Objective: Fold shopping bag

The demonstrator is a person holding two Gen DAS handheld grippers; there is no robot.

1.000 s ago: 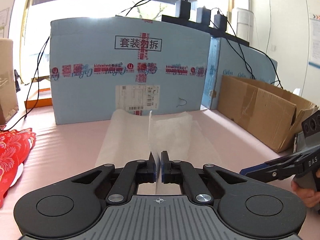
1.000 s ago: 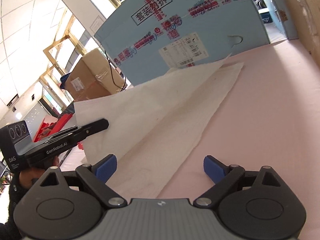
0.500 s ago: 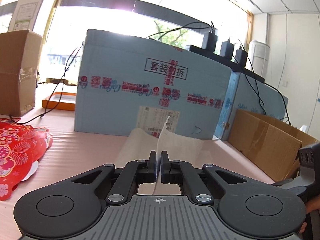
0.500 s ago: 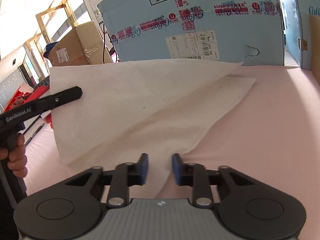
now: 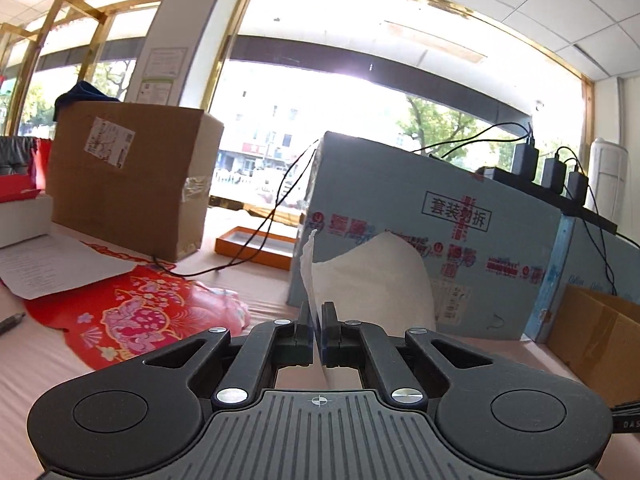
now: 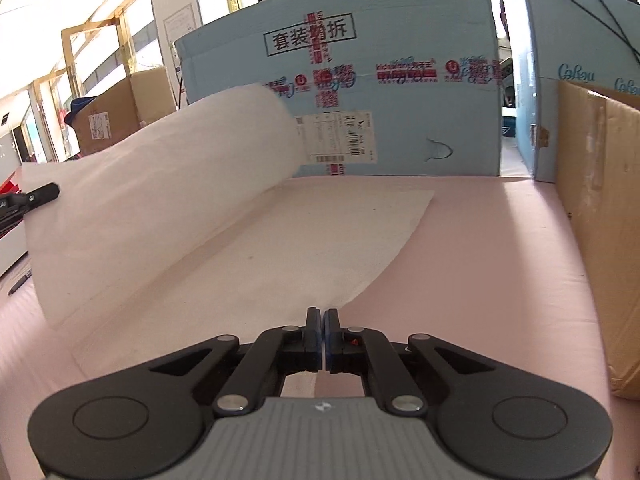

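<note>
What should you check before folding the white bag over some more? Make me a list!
1. Left gripper pinching the white bag: ok, shut on its lifted edge.
2. Right gripper pinching the bag's near edge: ok, jaws shut there.
3. Lifted half curls over without creasing: ok.
4. Bottom half flat on the pink table: ok.
5. Space on the right, before the brown cardboard box: ok.
6. Bag handles tucked in: cannot tell.
</note>
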